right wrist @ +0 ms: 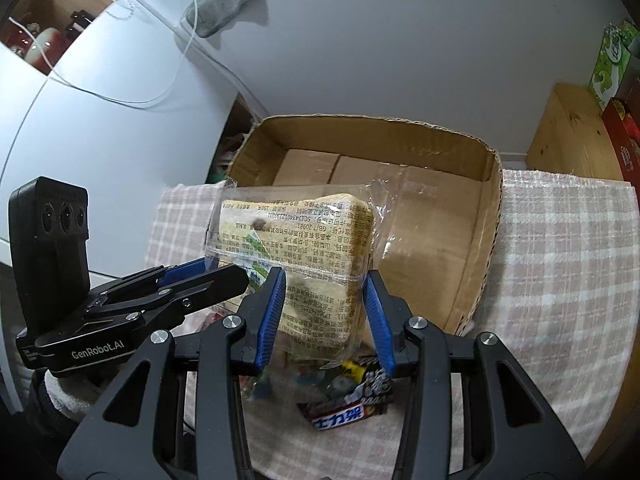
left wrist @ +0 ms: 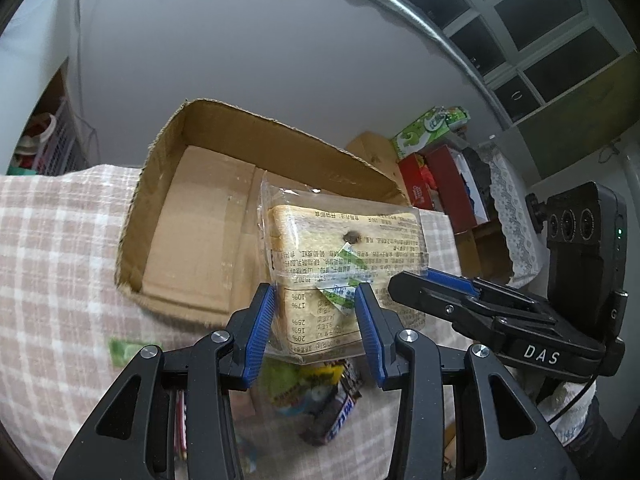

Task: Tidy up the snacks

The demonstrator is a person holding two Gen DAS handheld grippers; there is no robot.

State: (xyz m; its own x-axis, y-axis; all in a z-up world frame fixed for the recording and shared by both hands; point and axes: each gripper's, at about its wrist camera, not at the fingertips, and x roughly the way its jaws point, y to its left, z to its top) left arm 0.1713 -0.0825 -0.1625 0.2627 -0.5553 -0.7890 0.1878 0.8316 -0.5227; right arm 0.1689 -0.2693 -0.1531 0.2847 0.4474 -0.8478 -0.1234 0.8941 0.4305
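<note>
Dim cool light, fisheye-warped edges, blurred foreground snacks (left wrist: pixel 320 400)

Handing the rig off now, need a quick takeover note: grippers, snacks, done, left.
Left gripper and right gripper: both shut on the same bread pack, held between them above the near edge of the cardboard box.
Box on the checked cloth, nothing in it yet.
Loose snacks lie on the cloth below the grippers.
Done: bread lifted. Left: set it in the box, then the rest.
</note>
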